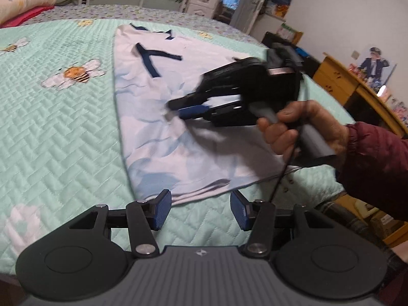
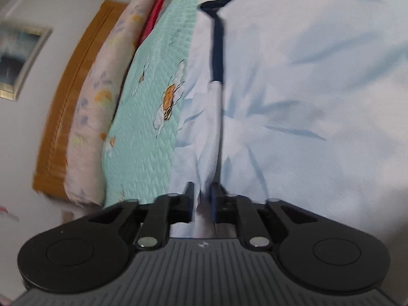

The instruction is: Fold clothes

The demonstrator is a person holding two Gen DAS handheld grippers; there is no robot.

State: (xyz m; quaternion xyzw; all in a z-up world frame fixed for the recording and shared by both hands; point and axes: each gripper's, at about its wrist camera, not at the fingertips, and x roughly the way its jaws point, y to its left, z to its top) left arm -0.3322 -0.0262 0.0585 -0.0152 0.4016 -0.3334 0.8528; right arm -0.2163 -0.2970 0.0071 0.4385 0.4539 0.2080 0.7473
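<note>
A pale blue shirt with dark navy trim lies spread on the mint quilted bedspread. My left gripper is open, its blue pads just short of the shirt's near hem, with nothing between them. In the left wrist view a hand holds my right gripper over the middle of the shirt, jaws pinched on a fold of fabric. The right wrist view shows that right gripper shut on a raised ridge of the shirt, with a navy-trimmed edge running away from it.
Pillows and a wooden headboard lie at the bed's far side. A wooden desk with clutter stands to the right of the bed. A maroon sleeve reaches in from the right. A door and drawers stand at the back.
</note>
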